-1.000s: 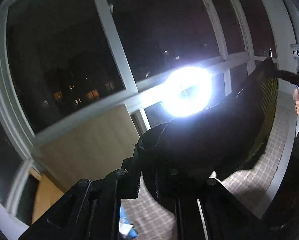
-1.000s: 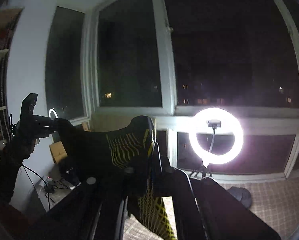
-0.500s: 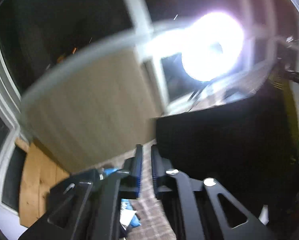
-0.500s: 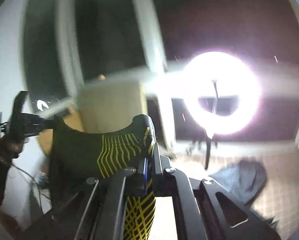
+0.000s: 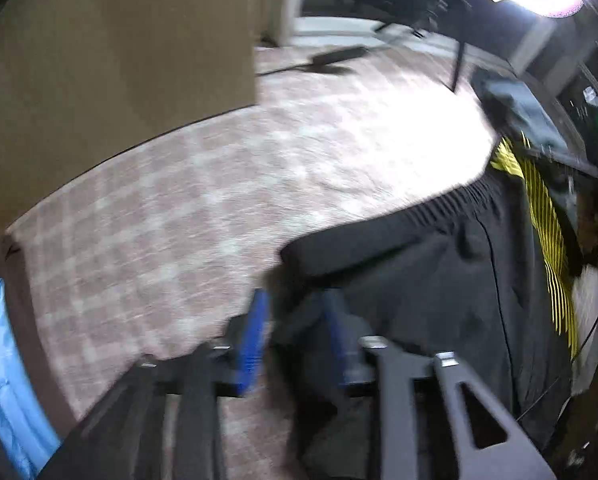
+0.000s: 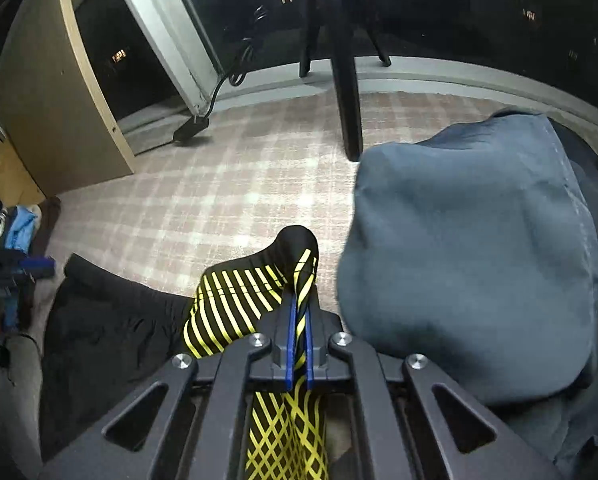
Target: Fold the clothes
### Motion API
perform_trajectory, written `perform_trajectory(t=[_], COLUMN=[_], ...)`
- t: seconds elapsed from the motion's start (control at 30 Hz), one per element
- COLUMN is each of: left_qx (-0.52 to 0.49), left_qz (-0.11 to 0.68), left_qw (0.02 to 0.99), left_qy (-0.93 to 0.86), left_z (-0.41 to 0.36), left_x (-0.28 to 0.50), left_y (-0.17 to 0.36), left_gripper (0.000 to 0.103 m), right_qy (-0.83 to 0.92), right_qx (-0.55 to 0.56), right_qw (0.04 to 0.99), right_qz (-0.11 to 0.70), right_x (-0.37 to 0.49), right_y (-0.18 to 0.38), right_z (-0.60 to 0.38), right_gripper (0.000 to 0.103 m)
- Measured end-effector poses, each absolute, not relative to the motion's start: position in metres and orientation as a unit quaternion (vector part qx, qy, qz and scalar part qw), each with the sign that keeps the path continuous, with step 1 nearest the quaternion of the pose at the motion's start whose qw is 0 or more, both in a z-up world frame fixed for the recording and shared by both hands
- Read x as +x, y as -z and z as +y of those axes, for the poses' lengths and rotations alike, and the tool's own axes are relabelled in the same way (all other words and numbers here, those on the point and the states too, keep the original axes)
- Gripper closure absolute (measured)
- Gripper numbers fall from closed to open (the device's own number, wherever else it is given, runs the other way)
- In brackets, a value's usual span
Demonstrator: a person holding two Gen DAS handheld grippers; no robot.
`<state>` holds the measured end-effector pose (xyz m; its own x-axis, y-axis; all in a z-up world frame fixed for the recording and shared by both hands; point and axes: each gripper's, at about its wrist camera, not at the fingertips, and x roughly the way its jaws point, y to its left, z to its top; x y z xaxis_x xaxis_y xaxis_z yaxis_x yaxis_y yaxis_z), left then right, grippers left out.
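The left wrist view is smeared by motion blur: the left gripper has just been opening, its blue pads apart and released at the corner of the black garment with yellow stripes, which lies on the pale checked carpet. In the right wrist view the right gripper is clenched on the garment's yellow-striped edge, its lower part hidden under the fingers, just beside a grey-blue fabric heap.

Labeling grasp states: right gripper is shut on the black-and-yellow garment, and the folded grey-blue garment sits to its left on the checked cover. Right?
Not quite. The right gripper is shut on the black-and-yellow garment, but the grey-blue garment lies to its right, not left, on the checked cover. The right wrist view shows it.
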<state>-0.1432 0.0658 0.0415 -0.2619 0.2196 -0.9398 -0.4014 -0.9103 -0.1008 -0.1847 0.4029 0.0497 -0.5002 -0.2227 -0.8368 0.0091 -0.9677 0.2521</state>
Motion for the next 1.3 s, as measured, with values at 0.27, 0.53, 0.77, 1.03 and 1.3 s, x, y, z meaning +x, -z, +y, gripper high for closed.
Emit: perform_trajectory(t=[0.27,0.53,0.77,1.03,1.3], left_qx=[-0.59,-0.552,-0.483,-0.534,-0.491], left_qz=[0.043,0.025,0.051,0.07,0.09], left_qw=[0.187,0.179,0.147,0.08,0.116], left_qy=[-0.784,-0.814,-0.862,-0.839,-0.859], left_z=[0.076,0.076,0.036,0.022,0.0], left_x=[-0.16,-0.143,-0.115,-0.154,-0.06], left_y=[-0.018,-0.035,-0.112,-0.057,-0.119], left_gripper=[0.048,0.098,0.098,0.089,0.076], right_qy=[0.852,0.843,0.864,0.842,0.848], right_qx=[0.508,0.51,0.452,0.531,0.507], right_qw=[0.086,0.109,0.17,0.074,0.085], right_qz=[-0.091,-0.132,-0.142,-0.061,-0.133], right_x=[-0.181,-0.178,-0.149,-0.198,-0.073], right_y=[-0.06,-0.052,-0.113,-0.048,-0.114], right_z=[0.394,0.401,0.39,0.373,0.415], right_gripper=[0.087,0.1,0.1,0.097,0.082])
